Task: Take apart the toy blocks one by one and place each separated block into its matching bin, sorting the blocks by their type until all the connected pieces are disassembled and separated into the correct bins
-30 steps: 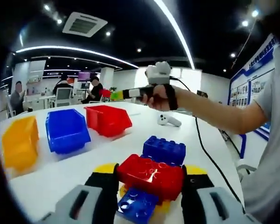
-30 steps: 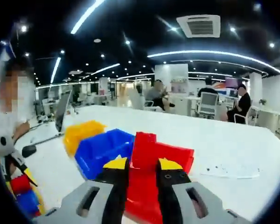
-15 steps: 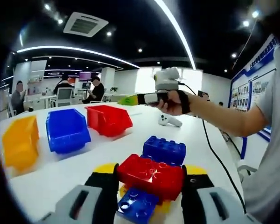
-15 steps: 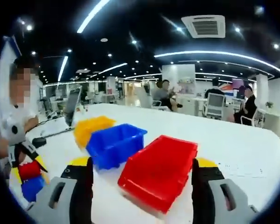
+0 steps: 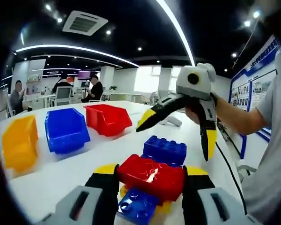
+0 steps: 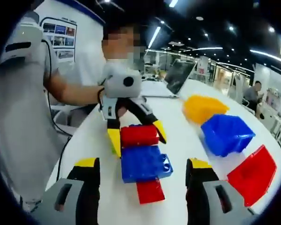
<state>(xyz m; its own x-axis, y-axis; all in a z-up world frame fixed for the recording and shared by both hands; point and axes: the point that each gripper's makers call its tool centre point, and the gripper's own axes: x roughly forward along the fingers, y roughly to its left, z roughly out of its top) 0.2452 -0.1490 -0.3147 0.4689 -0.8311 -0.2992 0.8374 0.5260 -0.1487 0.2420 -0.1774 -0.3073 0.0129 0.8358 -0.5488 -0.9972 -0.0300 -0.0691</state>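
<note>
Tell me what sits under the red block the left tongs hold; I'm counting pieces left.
Under the red block a blue block and a yellow sliver show; whatever lies lower is covered. Another blue block sits behind.

A white table (image 5: 131, 140) carries a yellow bin (image 5: 19, 143); a blue bin (image 5: 65, 130); a red bin (image 5: 107, 119); the joined toy blocks (image 5: 152, 176).

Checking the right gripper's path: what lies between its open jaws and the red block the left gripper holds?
In the right gripper view, a blue block and a smaller red block lie before the held red block.
</note>
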